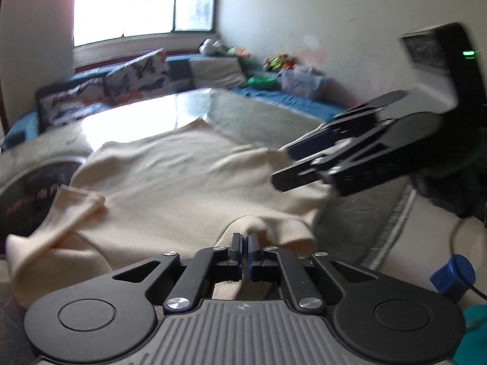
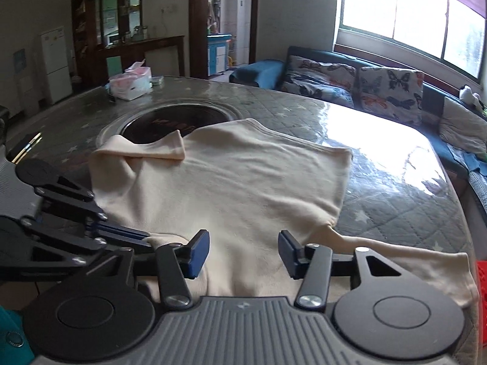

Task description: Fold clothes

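Note:
A cream long-sleeved shirt (image 2: 243,176) lies spread flat on a round table (image 2: 395,213) with a grey quilted cover. One sleeve (image 2: 152,149) is folded in over the shirt's far left part. The other sleeve (image 2: 411,261) trails to the right along the near edge. My left gripper (image 1: 245,243) is shut, pinching a raised ridge of the shirt's near edge; the same gripper (image 2: 149,238) shows at the left of the right wrist view. My right gripper (image 2: 245,252) hovers over the near hem with its jaws apart and only cloth lying below them. In the left wrist view this gripper (image 1: 281,165) reaches in from the right.
A dark round inset (image 2: 173,121) sits in the table's middle, partly under the shirt. A tissue box (image 2: 131,85) stands at the far side. A sofa with butterfly cushions (image 2: 365,85) runs behind the table under the window. A red basket (image 2: 481,289) is at the right edge.

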Action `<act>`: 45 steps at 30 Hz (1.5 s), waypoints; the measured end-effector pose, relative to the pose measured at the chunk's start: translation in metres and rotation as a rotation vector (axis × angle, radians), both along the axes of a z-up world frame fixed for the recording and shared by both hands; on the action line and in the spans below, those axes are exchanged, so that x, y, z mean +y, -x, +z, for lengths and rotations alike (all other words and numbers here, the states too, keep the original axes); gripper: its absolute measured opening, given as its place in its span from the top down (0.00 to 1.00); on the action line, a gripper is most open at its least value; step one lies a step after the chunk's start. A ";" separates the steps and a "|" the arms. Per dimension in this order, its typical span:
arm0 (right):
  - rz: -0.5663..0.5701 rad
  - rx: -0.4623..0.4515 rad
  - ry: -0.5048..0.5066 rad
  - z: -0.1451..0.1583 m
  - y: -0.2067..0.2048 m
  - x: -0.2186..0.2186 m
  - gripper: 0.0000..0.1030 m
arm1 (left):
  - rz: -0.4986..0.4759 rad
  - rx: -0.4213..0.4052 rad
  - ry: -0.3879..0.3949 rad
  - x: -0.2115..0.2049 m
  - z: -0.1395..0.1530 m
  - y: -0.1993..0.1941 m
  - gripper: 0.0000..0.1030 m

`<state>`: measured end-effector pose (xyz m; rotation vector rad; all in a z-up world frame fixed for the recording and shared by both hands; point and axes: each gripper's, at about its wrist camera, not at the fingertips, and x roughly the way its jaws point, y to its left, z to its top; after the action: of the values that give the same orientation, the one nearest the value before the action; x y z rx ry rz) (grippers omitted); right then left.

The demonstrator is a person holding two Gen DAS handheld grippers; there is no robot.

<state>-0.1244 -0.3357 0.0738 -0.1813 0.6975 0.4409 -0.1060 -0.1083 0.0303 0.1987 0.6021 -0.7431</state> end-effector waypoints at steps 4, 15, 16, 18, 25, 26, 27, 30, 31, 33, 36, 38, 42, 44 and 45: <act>0.029 0.011 -0.004 -0.004 0.001 0.005 0.53 | -0.004 0.035 -0.026 0.003 -0.010 -0.002 0.97; 0.095 0.088 0.022 -0.041 -0.007 0.026 0.55 | 0.053 0.064 0.001 0.031 -0.003 -0.018 0.93; 0.095 0.092 0.017 -0.041 -0.007 0.025 0.55 | 0.088 0.052 0.002 0.037 0.001 -0.023 0.90; 0.094 0.096 0.013 -0.041 -0.008 0.024 0.55 | 0.179 0.015 -0.017 0.045 0.006 -0.037 0.86; 0.092 0.098 0.018 -0.042 -0.008 0.025 0.54 | 0.416 -0.097 -0.142 0.055 -0.004 -0.090 0.64; 0.092 0.098 0.017 -0.042 -0.009 0.025 0.54 | 0.414 -0.096 -0.156 0.056 -0.007 -0.094 0.64; 0.092 0.098 0.017 -0.042 -0.009 0.025 0.54 | 0.406 -0.092 -0.167 0.056 -0.010 -0.098 0.64; 0.093 0.101 0.015 -0.042 -0.010 0.025 0.54 | 0.404 -0.092 -0.194 0.060 -0.018 -0.103 0.63; 0.093 0.100 0.016 -0.042 -0.010 0.025 0.54 | 0.405 -0.093 -0.197 0.062 -0.020 -0.104 0.66; 0.093 0.100 0.017 -0.042 -0.009 0.025 0.54 | 0.409 -0.079 -0.164 0.068 -0.020 -0.104 0.81; 0.093 0.100 0.018 -0.042 -0.009 0.026 0.54 | 0.456 -0.069 -0.077 0.082 -0.013 -0.102 0.95; 0.093 0.099 0.018 -0.042 -0.009 0.026 0.54 | 0.520 -0.065 -0.009 0.099 -0.005 -0.100 0.97; 0.093 0.098 0.020 -0.042 -0.009 0.026 0.54 | 0.696 -0.063 0.102 0.143 0.008 -0.094 0.99; 0.092 0.098 0.022 -0.042 -0.009 0.026 0.54 | 0.800 -0.074 0.133 0.167 0.013 -0.087 0.99; 0.092 0.098 0.022 -0.042 -0.009 0.026 0.54 | 0.854 -0.071 0.149 0.180 0.014 -0.084 0.99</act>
<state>-0.1151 -0.3095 0.0315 -0.2142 0.7926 0.5326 -0.0223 0.0718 0.0442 -0.1711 0.4974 0.0480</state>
